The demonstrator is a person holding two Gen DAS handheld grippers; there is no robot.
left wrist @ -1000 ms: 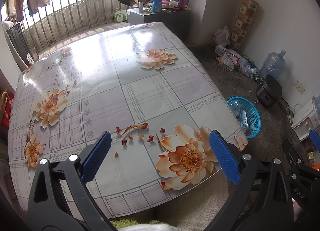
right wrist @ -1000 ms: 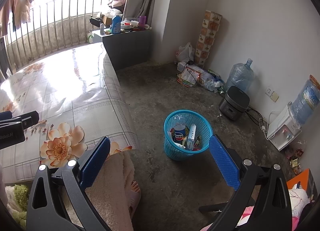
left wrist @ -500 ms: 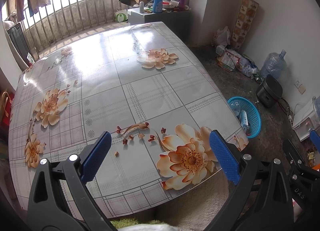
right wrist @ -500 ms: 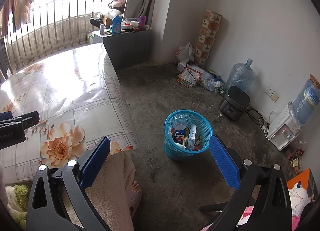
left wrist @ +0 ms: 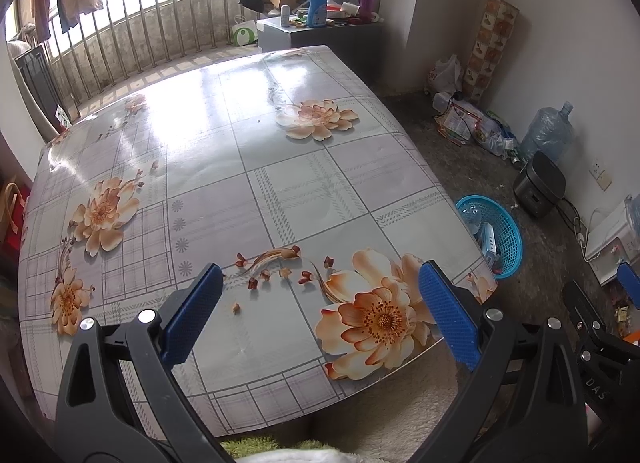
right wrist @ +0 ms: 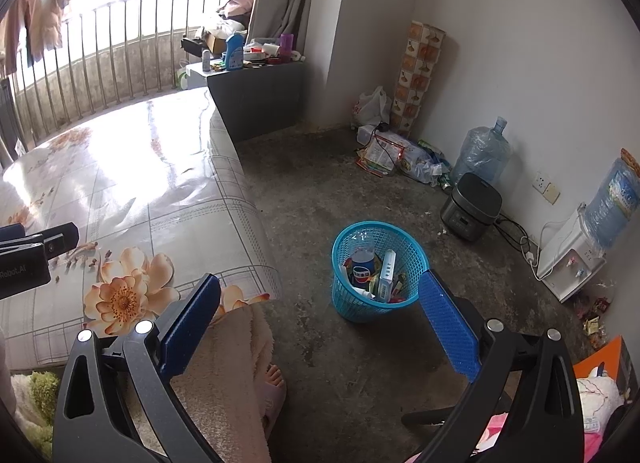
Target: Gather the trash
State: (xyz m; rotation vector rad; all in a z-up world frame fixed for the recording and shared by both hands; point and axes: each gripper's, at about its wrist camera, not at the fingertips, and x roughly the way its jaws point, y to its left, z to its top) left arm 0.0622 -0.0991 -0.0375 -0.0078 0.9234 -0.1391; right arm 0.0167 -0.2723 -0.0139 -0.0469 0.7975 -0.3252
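Nothing has really moved since the earlier frames: both views match almost exactly, only a tiny drift of the left camera. Left gripper [left wrist: 320, 311] stays released, jaws spread wide and empty, hovering over the near edge of the table [left wrist: 248, 167]. Right gripper [right wrist: 320, 323] is likewise released and empty, held off the table's right side, above the floor and aimed toward the blue basket [right wrist: 376, 263].

Meaning for the task: likely a pause at or near the end. The basket stands on the floor just right of the table and already holds a bottle [right wrist: 362, 259], a white box [right wrist: 387, 275] and wrappers. Only a small brown crumb [left wrist: 237, 307] is left on the table, near its front edge, just beside the left gripper's left finger. Whether it counts as trash is a guess.

Hard to see: the table's far half is washed out by window glare, so small scraps there could be missed. From the left view the table edge cuts off part of the basket. Bottom items in the basket are too jumbled to name. A person's foot and robe [right wrist: 240, 363] show below the table's front edge.
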